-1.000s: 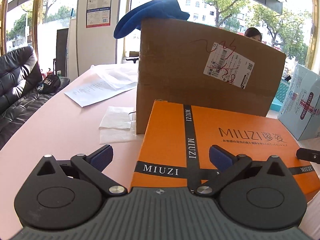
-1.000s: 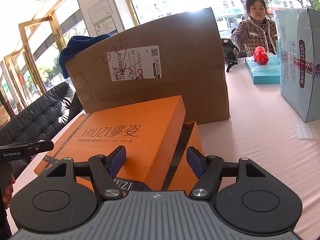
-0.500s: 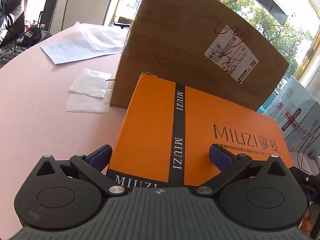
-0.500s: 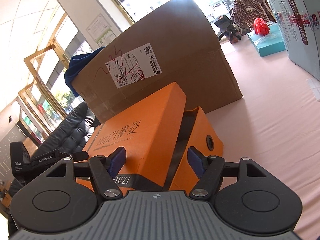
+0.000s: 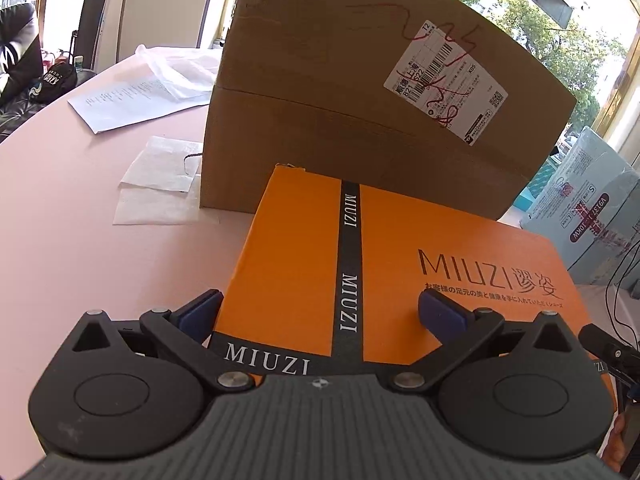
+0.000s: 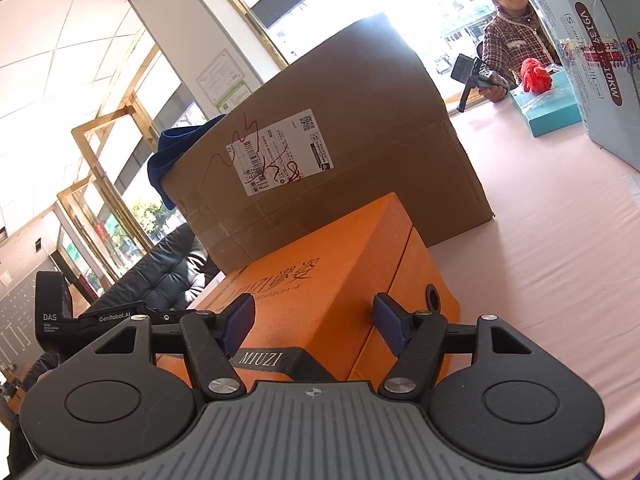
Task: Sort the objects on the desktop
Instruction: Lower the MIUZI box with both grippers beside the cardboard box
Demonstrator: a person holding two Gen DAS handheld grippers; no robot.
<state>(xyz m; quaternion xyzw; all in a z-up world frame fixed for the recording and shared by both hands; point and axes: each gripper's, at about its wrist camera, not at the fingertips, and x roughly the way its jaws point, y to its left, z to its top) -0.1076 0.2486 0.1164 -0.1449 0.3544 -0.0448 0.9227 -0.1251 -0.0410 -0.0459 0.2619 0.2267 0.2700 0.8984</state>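
An orange MIUZI shoebox (image 5: 400, 264) with black bands lies on the pink table, against a big brown carton (image 5: 360, 92). My left gripper (image 5: 320, 314) is open, its blue pads astride the box's near left corner, one pad beside its left side and one over the lid. My right gripper (image 6: 314, 324) is open, its pads astride the shoebox's (image 6: 336, 280) right end, where the lid looks raised off the base. The carton also shows in the right wrist view (image 6: 320, 168).
White papers (image 5: 132, 100) and tissue sheets (image 5: 160, 180) lie left of the carton. A blue cloth (image 6: 172, 156) hangs on the carton's top. A pale blue carton (image 6: 600, 60) and a teal box (image 6: 548, 104) stand at the right. A woman (image 6: 512, 36) sits at the far end.
Both grippers have tilted and risen, and the shoebox's right end has come up with them. The jaws stayed open the same width.
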